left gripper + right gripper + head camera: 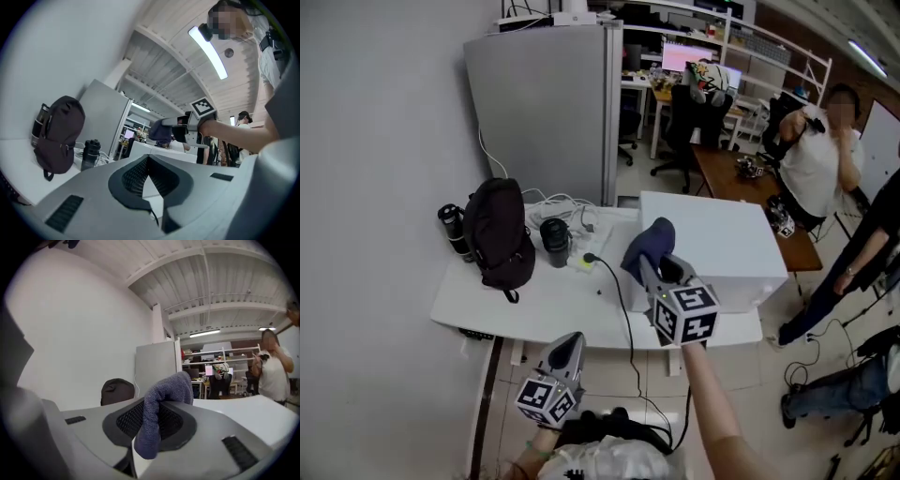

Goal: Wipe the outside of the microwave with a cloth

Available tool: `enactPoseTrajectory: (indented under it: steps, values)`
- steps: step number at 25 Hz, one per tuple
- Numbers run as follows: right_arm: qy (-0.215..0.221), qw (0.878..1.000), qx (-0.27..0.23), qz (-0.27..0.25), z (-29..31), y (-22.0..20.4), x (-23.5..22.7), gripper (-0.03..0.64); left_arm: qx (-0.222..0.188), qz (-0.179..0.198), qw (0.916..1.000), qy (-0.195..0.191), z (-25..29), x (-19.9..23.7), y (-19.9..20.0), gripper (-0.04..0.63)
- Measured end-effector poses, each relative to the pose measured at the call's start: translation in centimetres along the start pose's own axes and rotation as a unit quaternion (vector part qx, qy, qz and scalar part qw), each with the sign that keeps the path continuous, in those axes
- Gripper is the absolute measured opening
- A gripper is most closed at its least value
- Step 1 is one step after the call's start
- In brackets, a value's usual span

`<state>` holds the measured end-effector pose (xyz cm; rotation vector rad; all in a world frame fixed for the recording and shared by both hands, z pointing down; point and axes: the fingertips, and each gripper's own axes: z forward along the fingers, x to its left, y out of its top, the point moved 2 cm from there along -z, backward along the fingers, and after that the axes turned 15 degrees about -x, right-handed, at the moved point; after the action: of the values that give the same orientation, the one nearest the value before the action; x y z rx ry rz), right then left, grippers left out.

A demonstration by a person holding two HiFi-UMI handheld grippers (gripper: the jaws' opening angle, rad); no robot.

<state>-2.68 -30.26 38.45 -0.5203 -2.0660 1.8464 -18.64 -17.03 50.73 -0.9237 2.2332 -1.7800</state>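
Left gripper (571, 341) sits bottom centre, fingers clenched on nothing; right gripper (653, 271) mid-frame grips the blue cloth (649, 241) by the white microwave (717, 246).

White table (534, 305) pushed up against the wall. At the left end a black backpack (499, 232) stands upright with a dark bottle (455, 230) tucked just behind it. Next over is a black tumbler (554, 241) beside a tangle of white cables (567, 208). A black cord (614, 281) runs off the front edge. The white microwave (712, 248) takes up the right end.
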Motion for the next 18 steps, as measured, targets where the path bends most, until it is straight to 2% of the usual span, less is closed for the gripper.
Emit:
enactPoseTrajectory:
  steps: [4, 7, 12, 18]
  values:
    - [0.044, 0.994, 0.081, -0.052, 7.2, 0.3, -2.8, 0.067, -0.015, -0.014, 0.9997, 0.013, 0.5, 1.8, 0.5, -0.014]
    - [0.04, 0.991, 0.12, -0.042, 12.9, 0.0, -5.0, 0.067, -0.04, -0.031, 0.9986, 0.015, 1.6, 1.5, 0.7, -0.014]
    - [-0.022, 0.985, 0.162, -0.044, 19.9, -4.2, -5.8, 0.067, -0.04, -0.022, 0.9987, -0.022, 4.4, -0.4, -0.2, -0.014]
    - [-0.13, 0.972, 0.189, -0.045, 23.2, -11.5, -5.4, 0.067, -0.045, -0.019, 0.9988, -0.011, 5.2, 0.0, -0.2, -0.014]
